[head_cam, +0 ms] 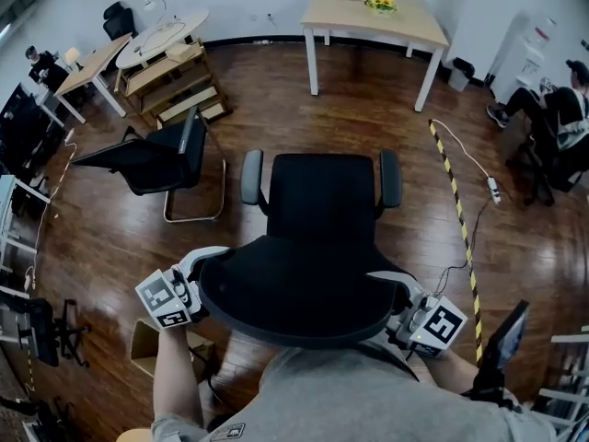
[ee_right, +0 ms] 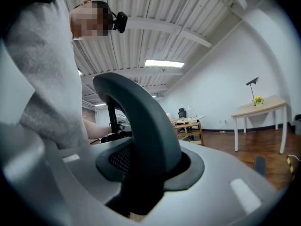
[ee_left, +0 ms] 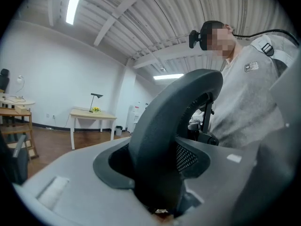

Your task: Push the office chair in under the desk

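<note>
side chair (head_cam: 156, 159): black, on the wooden floor (head_cam: 368, 127) at the left, standing on its own
left gripper (head_cam: 195, 288): jaws clamped on the left end of the backrest rim (head_cam: 294, 330); its own view shows the dark rim filling the gap between the two grey jaws
office chair (head_cam: 322, 196): out on the open floor in the middle, seat and grey armrests (head_cam: 252, 175) turned toward the desk, backrest nearest the person; not under the desk
desk (head_cam: 373, 17): pale top on white legs by the far wall, well apart from the office chair; yellow flowers (head_cam: 380, 5) on top
right gripper (head_cam: 409, 309): jaws clamped on the right end of the backrest rim, which sits wedged between them in its own view
striped tape (head_cam: 457, 215): yellow and black line on the floor right of the office chair, with a power strip (head_cam: 494, 190) near it
</note>
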`<state>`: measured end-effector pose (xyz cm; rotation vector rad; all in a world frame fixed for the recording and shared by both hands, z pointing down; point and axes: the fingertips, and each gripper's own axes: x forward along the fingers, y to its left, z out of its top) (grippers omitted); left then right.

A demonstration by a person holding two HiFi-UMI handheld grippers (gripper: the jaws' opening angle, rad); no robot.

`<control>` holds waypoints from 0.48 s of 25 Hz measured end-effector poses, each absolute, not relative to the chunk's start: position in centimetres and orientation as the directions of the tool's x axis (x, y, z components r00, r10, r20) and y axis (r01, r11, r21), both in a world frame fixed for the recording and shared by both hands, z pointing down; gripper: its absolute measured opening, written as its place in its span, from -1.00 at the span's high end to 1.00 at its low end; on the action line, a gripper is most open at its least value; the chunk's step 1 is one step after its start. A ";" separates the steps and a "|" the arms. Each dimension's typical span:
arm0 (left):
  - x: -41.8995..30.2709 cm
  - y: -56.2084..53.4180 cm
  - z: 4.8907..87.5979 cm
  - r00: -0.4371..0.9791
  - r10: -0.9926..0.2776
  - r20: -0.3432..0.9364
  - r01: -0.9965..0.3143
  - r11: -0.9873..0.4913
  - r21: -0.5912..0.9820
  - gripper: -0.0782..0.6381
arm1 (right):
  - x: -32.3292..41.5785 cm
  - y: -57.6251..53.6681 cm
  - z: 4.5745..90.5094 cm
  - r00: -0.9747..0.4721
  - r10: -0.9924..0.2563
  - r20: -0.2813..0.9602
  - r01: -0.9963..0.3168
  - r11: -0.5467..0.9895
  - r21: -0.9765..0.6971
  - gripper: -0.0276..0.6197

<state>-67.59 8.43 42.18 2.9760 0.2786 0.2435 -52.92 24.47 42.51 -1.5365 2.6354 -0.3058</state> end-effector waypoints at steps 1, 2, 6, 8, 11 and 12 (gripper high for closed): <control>-67.5 8.2 42.1 0.968 0.204 0.149 0.180 -0.971 0.158 0.17 | -52.9 24.2 42.3 -0.487 -0.873 0.024 -0.857 0.472 -0.207 0.38; -67.5 7.9 42.0 0.966 0.211 0.150 0.187 -0.969 0.160 0.17 | -52.9 24.0 42.1 -0.480 -0.877 0.016 -0.860 0.467 -0.205 0.38; -67.2 6.9 41.9 0.960 0.232 0.156 0.207 -0.965 0.161 0.17 | -53.2 23.3 42.3 -0.464 -0.886 0.023 -0.868 0.450 -0.209 0.38; -66.8 6.3 41.9 0.957 0.243 0.159 0.219 -0.963 0.157 0.17 | -53.0 23.0 42.6 -0.452 -0.891 0.044 -0.875 0.433 -0.217 0.38; -66.1 5.4 42.0 0.952 0.263 0.156 0.240 -0.959 0.153 0.18 | -52.3 22.0 42.9 -0.435 -0.899 0.053 -0.884 0.415 -0.215 0.38; -65.8 5.1 42.0 0.951 0.270 0.154 0.247 -0.957 0.153 0.19 | -52.0 21.7 43.0 -0.432 -0.900 0.054 -0.885 0.412 -0.214 0.38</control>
